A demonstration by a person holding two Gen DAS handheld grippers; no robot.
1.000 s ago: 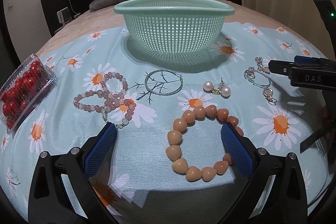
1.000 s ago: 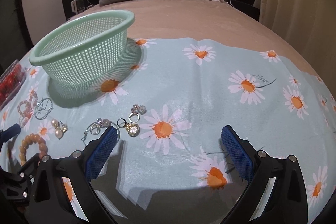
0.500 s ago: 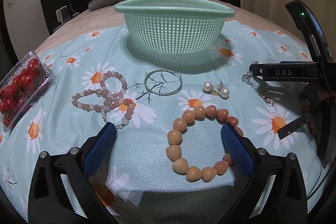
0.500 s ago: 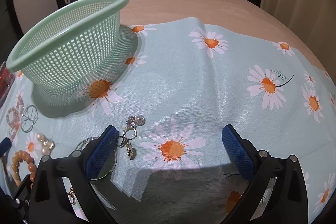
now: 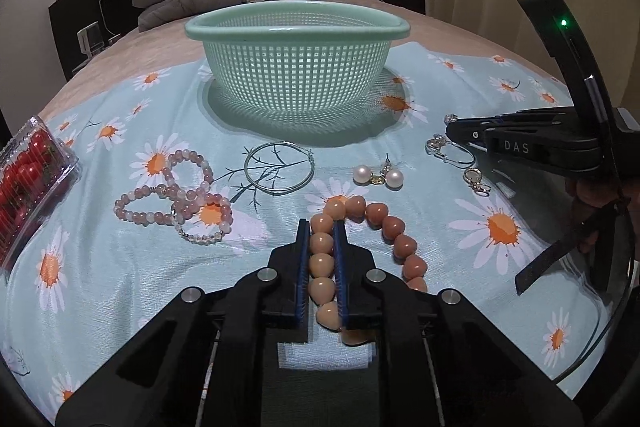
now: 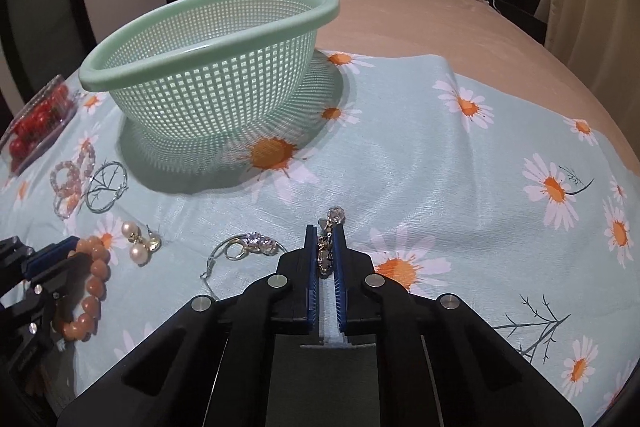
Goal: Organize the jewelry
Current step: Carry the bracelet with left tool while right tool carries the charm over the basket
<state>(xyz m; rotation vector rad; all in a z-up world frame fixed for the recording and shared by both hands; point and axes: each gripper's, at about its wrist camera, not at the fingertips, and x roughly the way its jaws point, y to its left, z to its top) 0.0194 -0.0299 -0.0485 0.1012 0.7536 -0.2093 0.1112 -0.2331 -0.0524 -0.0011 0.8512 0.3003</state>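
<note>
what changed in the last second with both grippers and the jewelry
Both grippers went from wide open to shut. The left gripper closed on the peach bead bracelet. The right gripper swung left and closed on the crystal drop earring. The green basket, pearl earrings, pink bead bracelets, silver hoop and cherry tomato box lie as before.

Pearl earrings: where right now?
Left wrist view: the pearl earrings lie on the daisy cloth, between the silver hoop and the right gripper, just beyond the orange bead bracelet.
</note>
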